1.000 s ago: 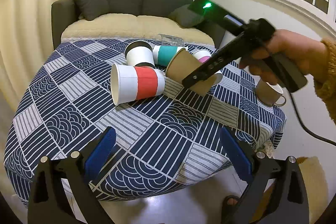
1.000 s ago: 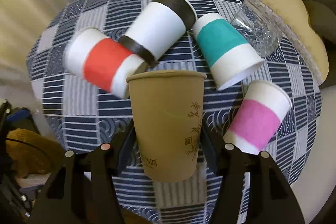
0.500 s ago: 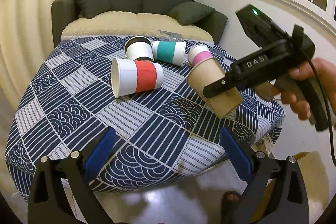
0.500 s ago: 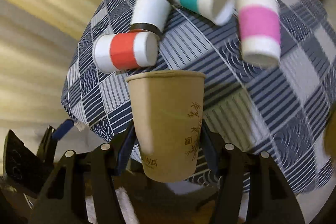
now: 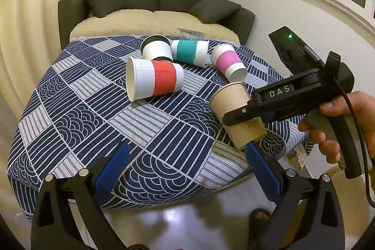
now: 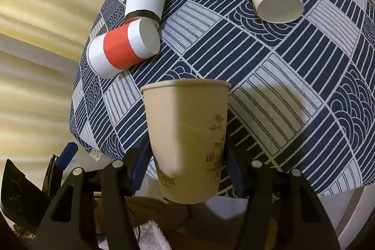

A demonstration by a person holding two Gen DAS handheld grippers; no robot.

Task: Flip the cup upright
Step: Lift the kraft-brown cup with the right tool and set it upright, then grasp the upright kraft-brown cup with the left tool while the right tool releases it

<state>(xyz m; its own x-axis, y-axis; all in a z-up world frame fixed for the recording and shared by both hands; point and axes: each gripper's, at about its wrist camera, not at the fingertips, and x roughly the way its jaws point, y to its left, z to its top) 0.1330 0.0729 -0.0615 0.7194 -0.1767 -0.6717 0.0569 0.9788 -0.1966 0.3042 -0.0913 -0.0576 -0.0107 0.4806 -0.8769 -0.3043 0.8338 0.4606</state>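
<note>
Held cup: the right claw (image 6: pixel 187 170) is clamped on the lower body of a tan paper cup (image 6: pixel 186 132), which is lifted clear of the worktop (image 5: pixel 145 132) near its right front corner, tilted, mouth up and leaning left.
Left claw (image 5: pixel 185 170): spread wide, holding nothing, at the worktop's near edge.
Other cups: the red-banded cup (image 5: pixel 153 79) lies on its side behind the tan cup.
Advice: level the base, lower onto flat cloth away from the edge, then release.

The right gripper (image 6: pixel 185 170) clamps a tan paper cup (image 6: pixel 187 132) at six o'clock above the patterned tablecloth (image 6: pixel 293 76), with a red-banded cup (image 6: pixel 121 48) lying at ten o'clock.
</note>
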